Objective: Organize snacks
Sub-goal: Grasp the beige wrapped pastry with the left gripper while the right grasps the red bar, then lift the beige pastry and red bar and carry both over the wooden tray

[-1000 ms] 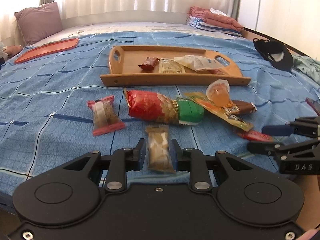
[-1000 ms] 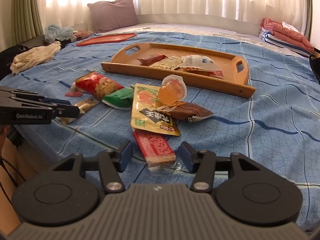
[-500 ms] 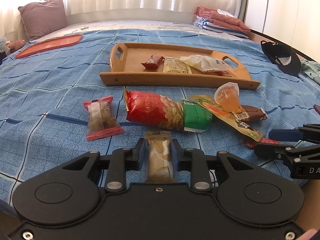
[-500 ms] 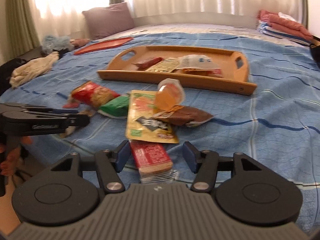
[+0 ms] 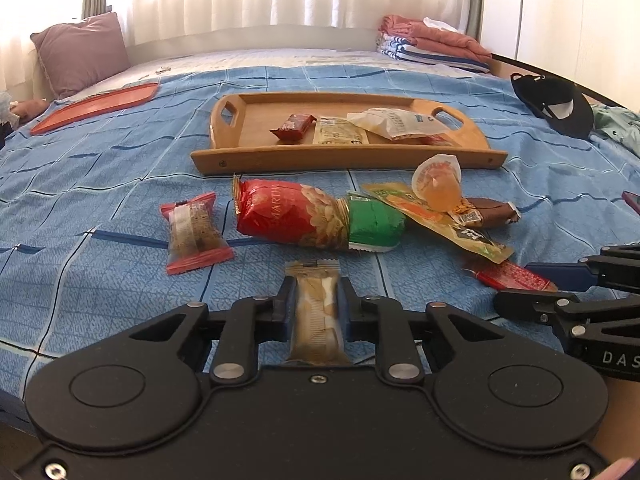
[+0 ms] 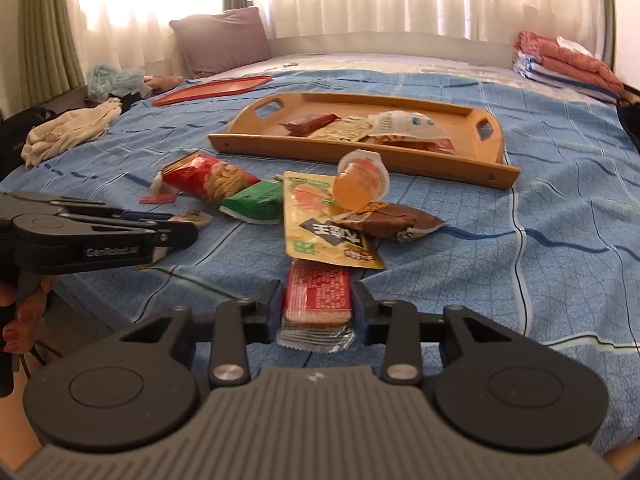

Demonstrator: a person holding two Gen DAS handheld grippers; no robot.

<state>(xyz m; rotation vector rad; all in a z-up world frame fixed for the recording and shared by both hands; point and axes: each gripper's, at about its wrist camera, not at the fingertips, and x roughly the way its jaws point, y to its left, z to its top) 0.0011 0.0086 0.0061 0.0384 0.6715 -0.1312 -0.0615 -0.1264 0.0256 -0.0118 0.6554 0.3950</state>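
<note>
My left gripper [image 5: 317, 300] is shut on a beige wafer bar [image 5: 317, 312], held just above the blue bedspread. My right gripper [image 6: 317, 300] is shut on a red cracker packet [image 6: 318, 296]. It shows from the side in the left wrist view [image 5: 516, 286]. Ahead lies a wooden tray [image 5: 248, 160] [image 6: 304, 148] holding a few snack packets. Before it lie a red peanut bag [image 5: 288, 214], a green packet [image 5: 374, 224], a red-edged cookie pack [image 5: 192, 232], a yellow pouch [image 6: 320, 220], a jelly cup [image 6: 362, 178] and a brown bar [image 6: 400, 220].
A red lid [image 5: 96, 106] and a mauve pillow [image 5: 80, 52] lie at the far left. Folded clothes [image 5: 432, 46] sit at the far right, a black cap [image 5: 556, 102] at the right edge. A cream cloth [image 6: 68, 132] lies on the left.
Both grippers have closed on their packets and lifted them slightly. The left closed first on the wafer bar; the right jaws narrowed onto the red packet.
</note>
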